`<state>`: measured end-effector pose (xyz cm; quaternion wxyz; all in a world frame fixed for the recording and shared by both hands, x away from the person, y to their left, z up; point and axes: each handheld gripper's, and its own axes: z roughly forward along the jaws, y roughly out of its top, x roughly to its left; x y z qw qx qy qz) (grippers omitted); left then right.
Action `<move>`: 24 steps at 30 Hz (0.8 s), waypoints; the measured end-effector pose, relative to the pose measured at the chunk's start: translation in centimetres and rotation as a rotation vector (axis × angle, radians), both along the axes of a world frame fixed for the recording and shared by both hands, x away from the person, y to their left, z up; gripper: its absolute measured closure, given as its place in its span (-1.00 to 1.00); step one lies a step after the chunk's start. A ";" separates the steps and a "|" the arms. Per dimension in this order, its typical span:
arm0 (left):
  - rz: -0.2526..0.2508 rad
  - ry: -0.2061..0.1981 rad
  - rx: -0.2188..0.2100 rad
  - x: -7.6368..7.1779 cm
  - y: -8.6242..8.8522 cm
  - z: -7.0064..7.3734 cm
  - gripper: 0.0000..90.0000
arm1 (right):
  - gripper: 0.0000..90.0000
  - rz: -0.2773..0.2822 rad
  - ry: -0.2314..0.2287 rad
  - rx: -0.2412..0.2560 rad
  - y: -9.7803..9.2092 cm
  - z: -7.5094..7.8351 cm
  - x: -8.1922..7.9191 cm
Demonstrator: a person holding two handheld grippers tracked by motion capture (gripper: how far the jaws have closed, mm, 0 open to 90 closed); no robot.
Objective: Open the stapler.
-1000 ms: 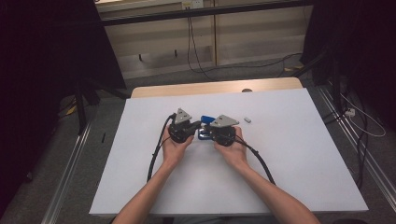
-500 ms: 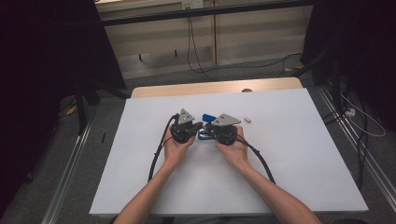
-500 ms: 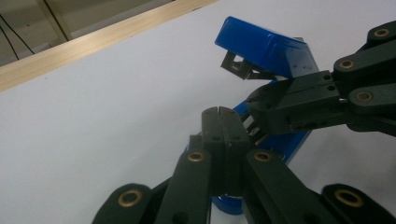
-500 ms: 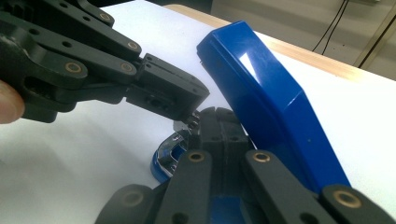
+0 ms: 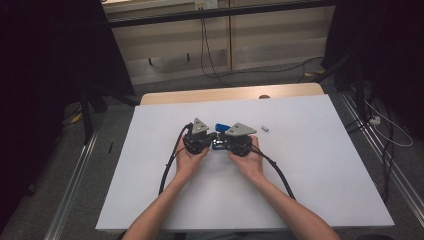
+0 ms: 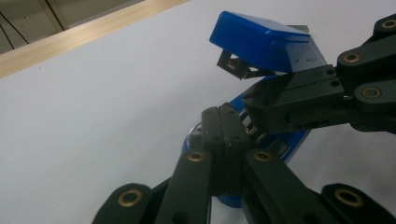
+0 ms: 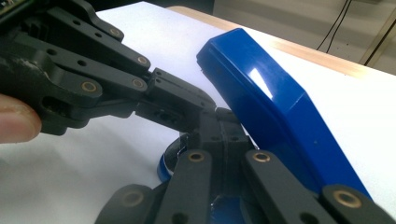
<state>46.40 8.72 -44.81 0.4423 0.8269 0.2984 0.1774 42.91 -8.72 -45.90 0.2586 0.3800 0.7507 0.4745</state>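
Thing in hand: I am working on a glossy blue plastic stapler [image 6: 266, 42] with a metal staple channel, lying near the middle of the white table top [image 5: 310, 190], between my two hands.

Stapler state: its blue lid is standing swung up and away from the base [image 6: 285, 144], so the metal channel under it is showing in the left gripper view.

Left tongs: my left gripper [image 5: 200, 141] is pinching narrow, its jaws pressed together at the low inner part of the stapler; whether they are really biting metal or just resting closed against it, I cannot tell.

Right tongs: my right gripper [image 5: 239, 142] is also drawn tight, jaws meeting down by the base under the raised lid [image 7: 271, 107]; again I cannot tell what, if anything, is between them.

What is changing: compared with a second ago, both grippers are sitting slightly closer in and the blue lid is peeking out farther beyond them, so I judge the stapler is coming open.

Meaning for the job: I am likely getting at the staple channel, and the base needs holding steady.

Also on the table: a small white oblong piece [image 5: 265, 128], apart to the right.
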 end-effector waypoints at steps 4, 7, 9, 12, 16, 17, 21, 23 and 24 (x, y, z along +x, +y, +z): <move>-0.001 -0.001 -0.004 0.0 0.0 -0.1 1.00 | 1.00 0.003 -0.010 -0.007 0.0 0.1 0.0; -0.005 0.000 -0.008 0.1 0.1 -0.1 1.00 | 1.00 -0.002 -0.028 -0.007 0.1 0.2 -0.1; -0.007 -0.007 -0.003 0.0 0.0 -0.1 1.00 | 1.00 -0.002 -0.028 -0.003 0.1 0.3 -0.1; -0.017 -0.019 0.013 0.0 0.0 -0.1 1.00 | 1.00 -0.005 -0.032 0.002 0.2 0.3 0.0; -0.014 -0.021 0.014 0.0 0.0 0.0 1.00 | 1.00 -0.017 -0.043 0.015 0.1 0.5 0.1; -0.013 -0.016 0.008 0.0 -0.1 -0.1 1.00 | 1.00 -0.015 -0.047 0.007 0.1 0.5 0.0; -0.012 -0.011 0.000 0.0 0.0 -0.1 1.00 | 1.00 -0.031 -0.048 0.009 0.0 0.8 0.1; -0.006 -0.010 0.000 0.0 0.0 -0.1 1.00 | 1.00 -0.037 -0.048 0.021 -0.2 1.0 0.2; -0.008 -0.010 0.002 0.0 0.0 -0.1 1.00 | 1.00 -0.037 -0.046 0.028 -0.3 1.1 0.3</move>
